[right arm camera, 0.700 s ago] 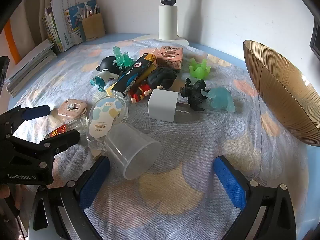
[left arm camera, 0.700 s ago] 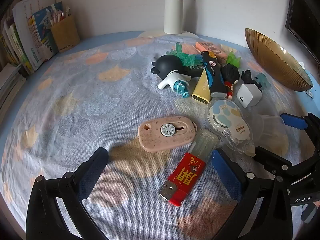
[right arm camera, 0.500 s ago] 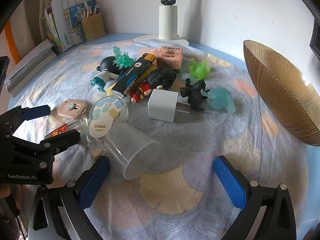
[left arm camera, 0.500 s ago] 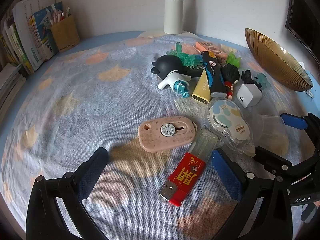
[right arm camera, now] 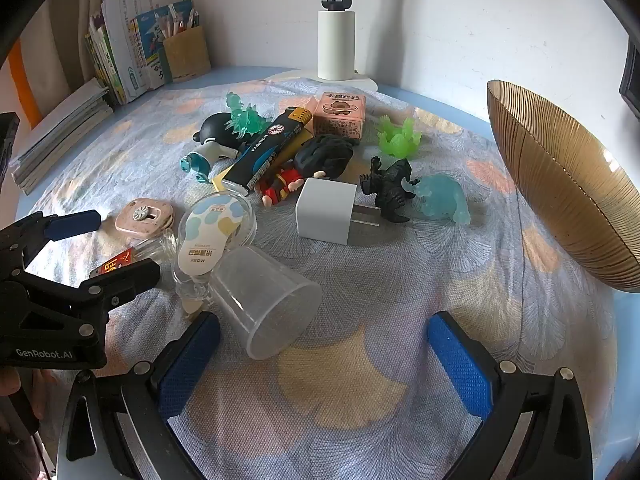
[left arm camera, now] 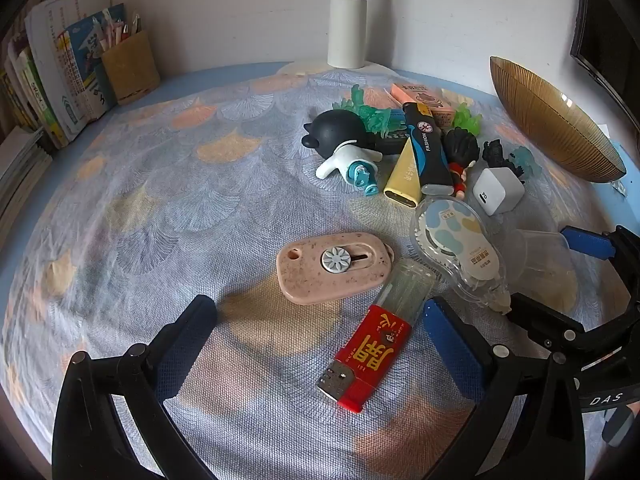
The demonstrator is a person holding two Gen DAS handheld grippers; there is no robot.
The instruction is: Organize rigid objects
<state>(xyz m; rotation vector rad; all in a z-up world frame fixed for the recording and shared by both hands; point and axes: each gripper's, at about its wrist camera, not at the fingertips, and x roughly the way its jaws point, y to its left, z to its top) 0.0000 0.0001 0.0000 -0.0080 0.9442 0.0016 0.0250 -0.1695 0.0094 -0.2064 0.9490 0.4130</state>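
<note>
Left gripper point(left arm camera: 318, 338) jaws spread wide, nothing gripped — the red lighter point(left arm camera: 370, 358) lies on the cloth between the blue pads, touching neither, its clear end just beside the pink box cutter point(left arm camera: 334, 268). Right gripper point(right arm camera: 324, 354) also wide open and empty; the clear plastic cup point(right arm camera: 266, 298) lies on its side just ahead of its left pad, mouth toward the camera. Both tools tilt steeply down over the near edge of the desk point(right arm camera: 400, 80). Sliver of a hand at the lower left corner of the right view, mostly cut off.

Correction tape dispenser point(right arm camera: 212, 232) leans against the cup; its tip is hidden behind the cup rim. Mid-desk pile: white charger cube point(right arm camera: 326, 212), black-and-blue lighter point(right arm camera: 266, 152) lying across a yellow item mostly covered, black-haired figurine point(right arm camera: 316, 162) partly buried, black round toy point(left arm camera: 336, 130), pink carton point(right arm camera: 340, 114), green spiky toy point(right arm camera: 398, 138), black dinosaur point(right arm camera: 390, 190), pale blue figure point(right arm camera: 444, 200) — details too small to read. Amber ribbed bowl point(right arm camera: 560, 184) at the right edge, cut off by the frame. Lamp post point(right arm camera: 336, 46) at the far edge, top cropped; books point(right arm camera: 120, 52) in the far left corner.
</note>
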